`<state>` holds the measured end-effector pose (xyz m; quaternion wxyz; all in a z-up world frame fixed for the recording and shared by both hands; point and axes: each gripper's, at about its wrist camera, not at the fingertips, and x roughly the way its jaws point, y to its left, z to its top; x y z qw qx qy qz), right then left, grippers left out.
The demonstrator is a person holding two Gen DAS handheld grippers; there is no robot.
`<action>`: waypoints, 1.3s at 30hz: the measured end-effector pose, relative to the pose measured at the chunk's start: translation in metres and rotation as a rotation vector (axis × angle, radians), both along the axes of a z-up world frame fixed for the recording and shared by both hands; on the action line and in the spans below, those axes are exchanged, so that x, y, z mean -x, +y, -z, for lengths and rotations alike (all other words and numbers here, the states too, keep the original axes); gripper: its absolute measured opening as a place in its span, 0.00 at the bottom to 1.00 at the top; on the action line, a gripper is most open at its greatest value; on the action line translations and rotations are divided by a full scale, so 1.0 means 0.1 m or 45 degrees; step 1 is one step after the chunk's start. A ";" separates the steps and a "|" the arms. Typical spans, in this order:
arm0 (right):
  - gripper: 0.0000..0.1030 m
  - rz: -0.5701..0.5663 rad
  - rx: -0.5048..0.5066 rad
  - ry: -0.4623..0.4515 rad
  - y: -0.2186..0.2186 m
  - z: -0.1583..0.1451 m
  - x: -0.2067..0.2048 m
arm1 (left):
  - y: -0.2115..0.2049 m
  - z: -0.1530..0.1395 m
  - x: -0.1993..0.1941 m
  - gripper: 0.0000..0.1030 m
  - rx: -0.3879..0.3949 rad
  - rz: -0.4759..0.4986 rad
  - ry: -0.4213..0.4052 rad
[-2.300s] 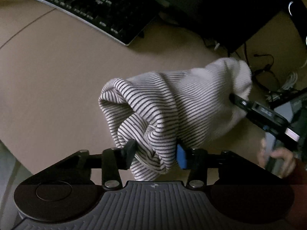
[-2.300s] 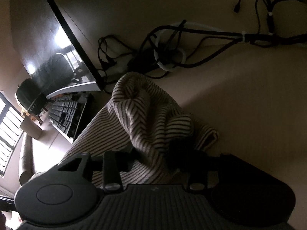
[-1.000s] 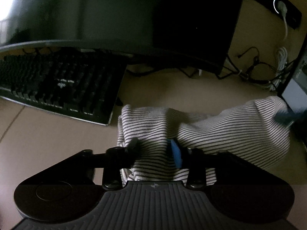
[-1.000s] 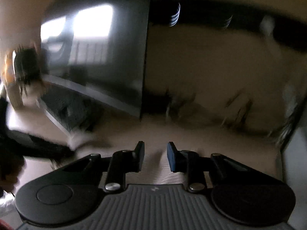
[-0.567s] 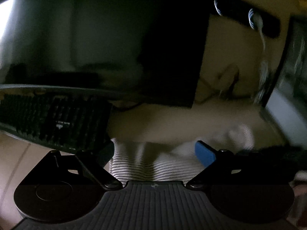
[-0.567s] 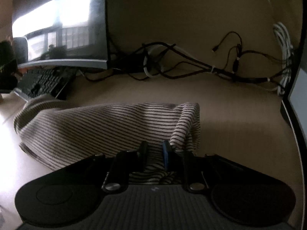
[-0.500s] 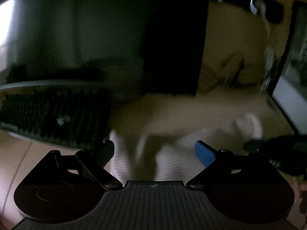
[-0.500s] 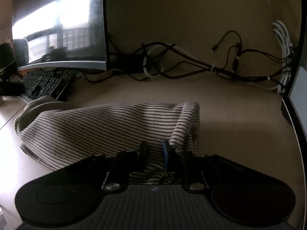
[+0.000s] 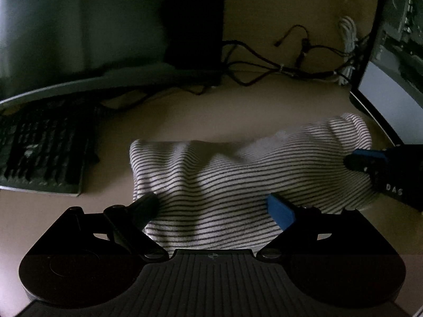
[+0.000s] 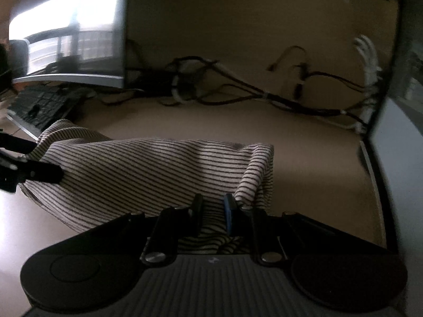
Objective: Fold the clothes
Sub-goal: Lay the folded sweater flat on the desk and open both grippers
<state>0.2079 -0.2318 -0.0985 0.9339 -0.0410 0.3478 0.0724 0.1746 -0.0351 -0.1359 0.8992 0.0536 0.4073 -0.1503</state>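
Shirt (image 9: 238, 179): bunched on bench (image 9: 211, 116), 12 o'clock | left gripper (image 9: 214, 208): fingers wide, straddling hem | right gripper (image 10: 213, 212): fingers narrow, pinching edge, anchoring fold.

Rumpled black-and-white striped garment (image 9: 238, 179), bunched lengthwise on desk

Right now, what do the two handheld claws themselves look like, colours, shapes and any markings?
Both look alike. The left claw has a black body with a ribbed grey centre panel, round black discs either side, silver pivot screws, one black finger and one blue-padded finger. The right claw matches; in the left view its side carries white lettering, partly readable as "DAS".
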 end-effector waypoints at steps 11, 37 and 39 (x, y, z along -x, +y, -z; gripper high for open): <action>0.17 0.029 -0.001 -0.070 -0.01 0.04 0.04 | -0.02 0.02 -0.05 0.93 0.013 0.010 0.008; 0.64 -0.029 -0.006 -0.197 0.12 -0.23 0.31 | -0.04 0.17 0.07 0.94 0.105 0.131 -0.040; 0.64 0.005 -0.022 -0.098 0.11 -0.12 0.22 | -0.08 0.19 0.05 0.95 0.085 0.156 -0.047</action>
